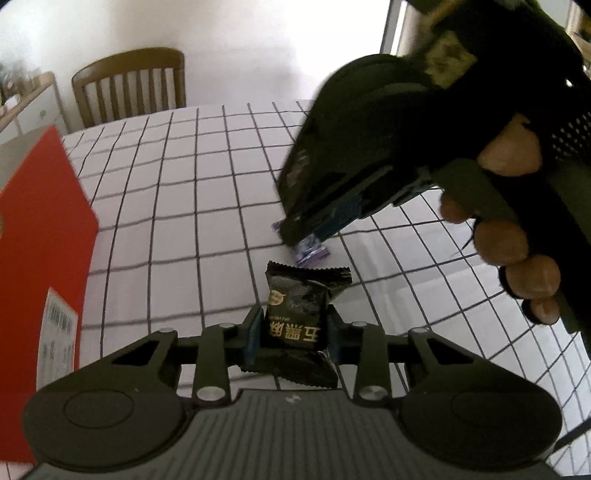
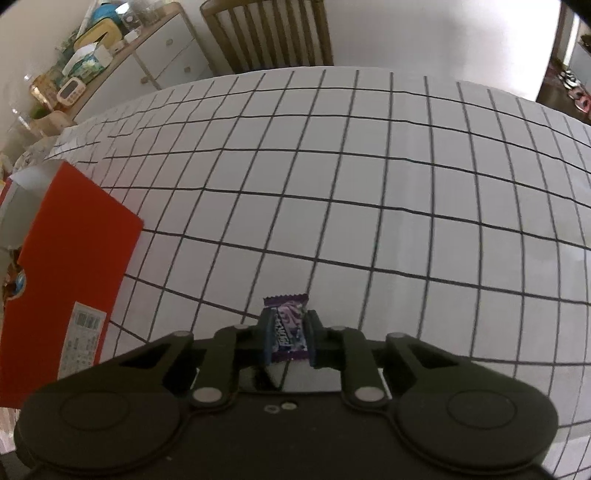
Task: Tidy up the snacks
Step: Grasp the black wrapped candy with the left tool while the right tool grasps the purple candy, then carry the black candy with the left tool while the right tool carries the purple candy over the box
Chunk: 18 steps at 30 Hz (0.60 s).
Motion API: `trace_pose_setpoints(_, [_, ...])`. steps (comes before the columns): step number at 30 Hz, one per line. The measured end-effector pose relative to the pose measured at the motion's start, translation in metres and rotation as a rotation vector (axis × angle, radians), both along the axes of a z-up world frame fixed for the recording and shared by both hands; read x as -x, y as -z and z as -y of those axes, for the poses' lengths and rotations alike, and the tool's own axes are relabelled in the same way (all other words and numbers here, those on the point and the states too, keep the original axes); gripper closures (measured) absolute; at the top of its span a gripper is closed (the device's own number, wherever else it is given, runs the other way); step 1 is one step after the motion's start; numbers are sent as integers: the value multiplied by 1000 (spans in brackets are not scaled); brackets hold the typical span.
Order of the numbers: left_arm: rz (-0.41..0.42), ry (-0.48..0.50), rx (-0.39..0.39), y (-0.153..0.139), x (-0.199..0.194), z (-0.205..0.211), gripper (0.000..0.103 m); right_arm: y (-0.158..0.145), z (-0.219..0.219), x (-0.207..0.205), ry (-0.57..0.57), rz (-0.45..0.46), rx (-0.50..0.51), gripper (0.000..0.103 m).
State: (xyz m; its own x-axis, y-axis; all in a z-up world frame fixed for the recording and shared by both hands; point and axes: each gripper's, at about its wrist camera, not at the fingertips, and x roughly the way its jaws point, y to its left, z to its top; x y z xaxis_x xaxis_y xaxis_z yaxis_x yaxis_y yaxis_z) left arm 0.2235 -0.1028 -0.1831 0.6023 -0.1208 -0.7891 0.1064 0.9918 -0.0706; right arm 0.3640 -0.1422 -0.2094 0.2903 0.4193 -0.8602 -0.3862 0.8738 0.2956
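Observation:
My left gripper (image 1: 294,332) is shut on a black snack packet (image 1: 297,310) with gold print and holds it above the checked tablecloth (image 1: 207,192). My right gripper (image 2: 289,336) is shut on a small purple candy packet (image 2: 287,325). In the left wrist view the right gripper (image 1: 308,240) comes in from the upper right, held by a hand, with the purple packet (image 1: 312,254) at its tip just beyond the black packet. A red box (image 1: 33,258) stands at the left; it also shows in the right wrist view (image 2: 70,280).
A wooden chair (image 1: 129,86) stands at the table's far side, also in the right wrist view (image 2: 269,35). A sideboard (image 2: 122,55) with clutter stands at the back left. The checked tablecloth (image 2: 369,184) stretches ahead and to the right.

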Motion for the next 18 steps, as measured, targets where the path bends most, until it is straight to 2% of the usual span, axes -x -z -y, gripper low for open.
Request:
trace_pose_setpoints(8, [-25, -58, 9, -12, 27, -10, 70, -11, 20, 23, 3, 5, -24, 87])
trace_pose_setpoints(18, [-21, -115, 52, -49, 62, -18, 70, -45, 33, 84, -22, 50, -56, 87])
